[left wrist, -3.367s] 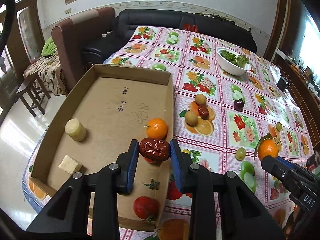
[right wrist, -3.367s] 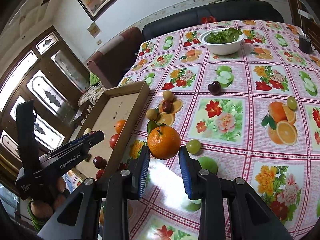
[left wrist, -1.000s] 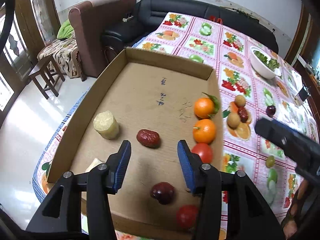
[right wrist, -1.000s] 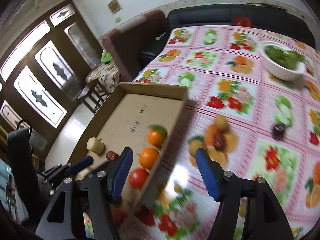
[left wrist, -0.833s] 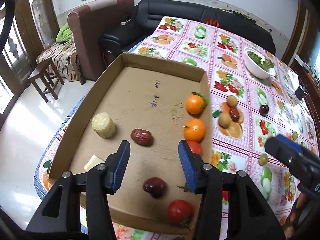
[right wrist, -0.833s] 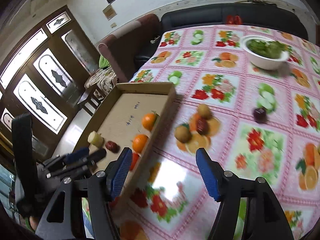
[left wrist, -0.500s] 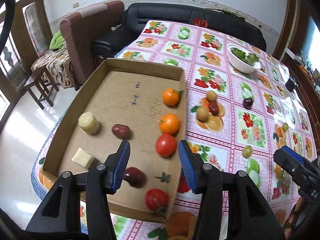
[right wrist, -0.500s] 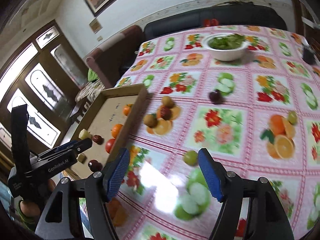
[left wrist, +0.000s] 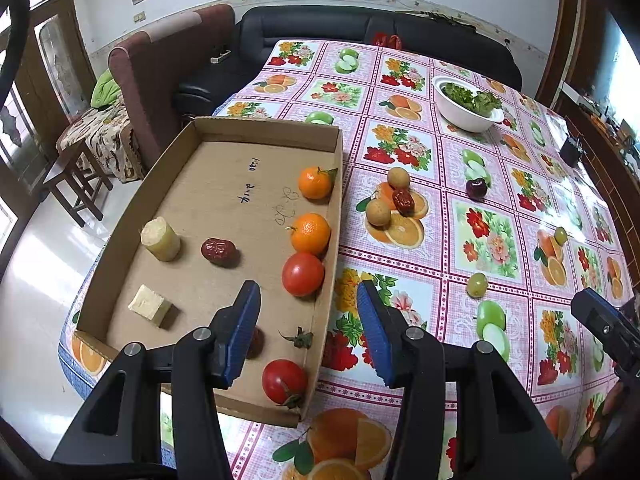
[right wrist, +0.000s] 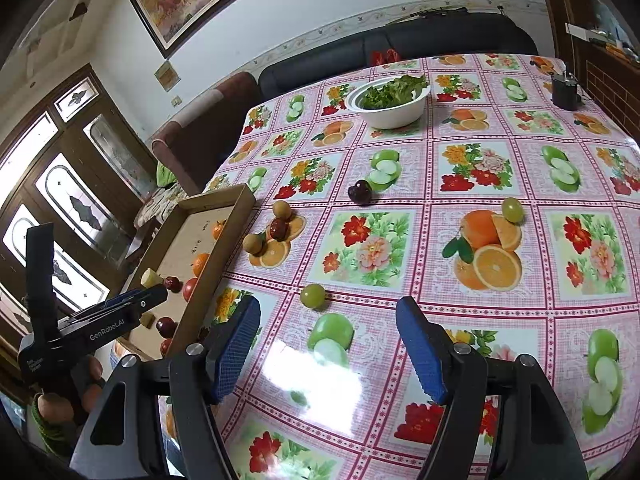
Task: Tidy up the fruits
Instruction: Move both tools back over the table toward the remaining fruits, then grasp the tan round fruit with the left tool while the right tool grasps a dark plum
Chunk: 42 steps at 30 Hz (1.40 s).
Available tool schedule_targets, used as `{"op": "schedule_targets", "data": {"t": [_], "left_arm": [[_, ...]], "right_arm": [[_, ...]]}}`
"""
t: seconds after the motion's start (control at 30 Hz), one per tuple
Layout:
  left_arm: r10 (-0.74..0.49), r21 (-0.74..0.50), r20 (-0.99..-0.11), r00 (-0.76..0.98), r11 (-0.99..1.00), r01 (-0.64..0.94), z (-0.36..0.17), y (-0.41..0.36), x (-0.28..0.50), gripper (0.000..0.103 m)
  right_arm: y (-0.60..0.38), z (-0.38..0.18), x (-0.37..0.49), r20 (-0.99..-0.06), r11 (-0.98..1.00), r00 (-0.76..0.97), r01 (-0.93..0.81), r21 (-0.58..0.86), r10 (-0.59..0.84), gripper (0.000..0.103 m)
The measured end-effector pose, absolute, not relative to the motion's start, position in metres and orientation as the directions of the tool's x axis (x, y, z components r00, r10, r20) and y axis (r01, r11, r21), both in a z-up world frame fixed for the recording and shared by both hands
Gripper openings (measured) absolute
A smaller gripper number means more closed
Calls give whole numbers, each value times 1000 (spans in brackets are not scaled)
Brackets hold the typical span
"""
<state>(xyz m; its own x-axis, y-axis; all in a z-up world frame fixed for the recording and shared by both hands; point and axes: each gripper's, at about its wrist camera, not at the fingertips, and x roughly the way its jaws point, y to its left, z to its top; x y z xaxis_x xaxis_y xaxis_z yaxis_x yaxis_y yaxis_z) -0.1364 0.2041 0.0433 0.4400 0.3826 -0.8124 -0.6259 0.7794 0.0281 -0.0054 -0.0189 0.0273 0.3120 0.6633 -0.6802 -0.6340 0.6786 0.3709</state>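
Note:
A cardboard tray (left wrist: 168, 168) holds two oranges (left wrist: 310, 233), two tomatoes (left wrist: 303, 273), a red date (left wrist: 218, 251), a dark plum and two pale chunks. My left gripper (left wrist: 308, 312) is open and empty above the tray's near right wall. My right gripper (right wrist: 328, 328) is open and empty above the tablecloth, just behind a green grape (right wrist: 313, 295). Loose on the cloth are two brown round fruits (right wrist: 253, 243), a red date (right wrist: 279, 229), a dark plum (right wrist: 359, 193) and a second green grape (right wrist: 512, 209).
A white bowl of greens (right wrist: 386, 105) stands at the far side of the table. A small dark object (right wrist: 565, 90) stands at the far right edge. A sofa (left wrist: 360, 36) and armchair (left wrist: 168, 64) lie beyond the table. The tray (right wrist: 224, 232) sits at the table's left edge.
The left gripper let go of the red date in the tray and drew back to the right. The right gripper put the orange in the tray and swung back over the cloth.

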Motion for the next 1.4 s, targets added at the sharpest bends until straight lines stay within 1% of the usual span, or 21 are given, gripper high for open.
{"op": "schedule_targets", "data": {"t": [0.33, 0.7, 0.9, 1.1, 1.17, 1.23, 1.33, 1.4], "left_arm": [[359, 9, -820, 445, 786, -619, 40, 204, -136, 49], [304, -27, -835, 458, 809, -587, 35, 197, -128, 49], [200, -120, -849, 489, 828, -547, 27, 196, -117, 49], [145, -161, -860, 489, 833, -530, 14, 198, -87, 49], [146, -149, -874, 463, 827, -542, 6, 202, -74, 49], [138, -153, -880, 454, 823, -548, 0, 207, -61, 49], [172, -118, -885, 433, 816, -566, -5, 214, -45, 49], [190, -101, -885, 425, 813, -574, -7, 218, -36, 49]], "right_arm": [[-22, 23, -8, -686, 684, 319, -636, 358, 654, 72], [-28, 10, -4, -703, 700, 321, -624, 347, 635, 72], [-31, 6, 2, -708, 712, 327, -610, 348, 626, 72], [-27, 2, 10, -709, 717, 334, -607, 342, 621, 72], [-23, -1, 17, -711, 721, 336, -603, 341, 617, 72], [-16, -3, 26, -710, 725, 344, -602, 336, 615, 70], [-5, -5, 40, -710, 735, 360, -594, 327, 606, 60], [6, -8, 53, -715, 740, 360, -589, 325, 600, 58]]}}
